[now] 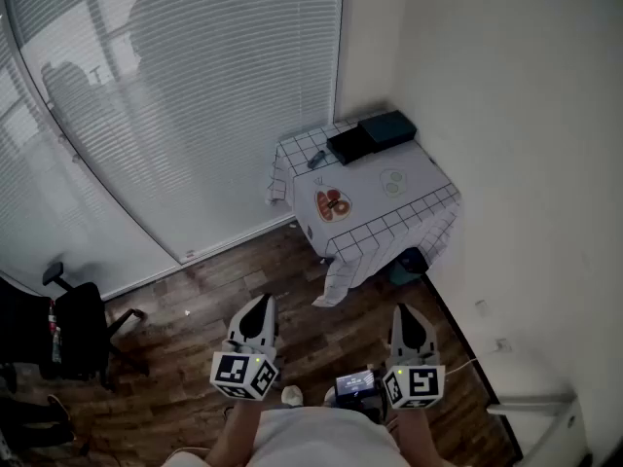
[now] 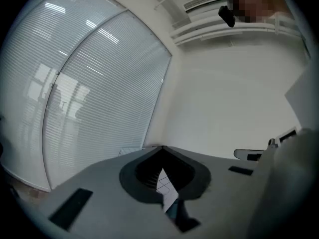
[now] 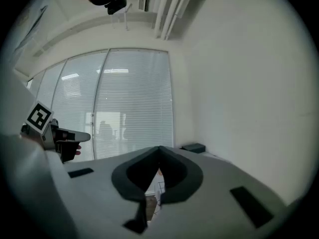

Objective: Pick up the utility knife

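Held left gripper (image 1: pixel 260 302) and right gripper (image 1: pixel 410 311), jaws together, empty, far from utility knife (image 1: pixel 316 160) on surface (image 1: pixel 375 210); needed approach, then opening.

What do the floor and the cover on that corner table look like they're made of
The brown plank floor looks like wood or laminate: board seams and grain show. The white grid-lined table cover looks like soft matte cloth: its edges hang in folds.

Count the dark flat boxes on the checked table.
2. A black flat box sits at the far edge of the white grid-checked tablecloth; a dark teal flat box lies beside it, nearer the corner.
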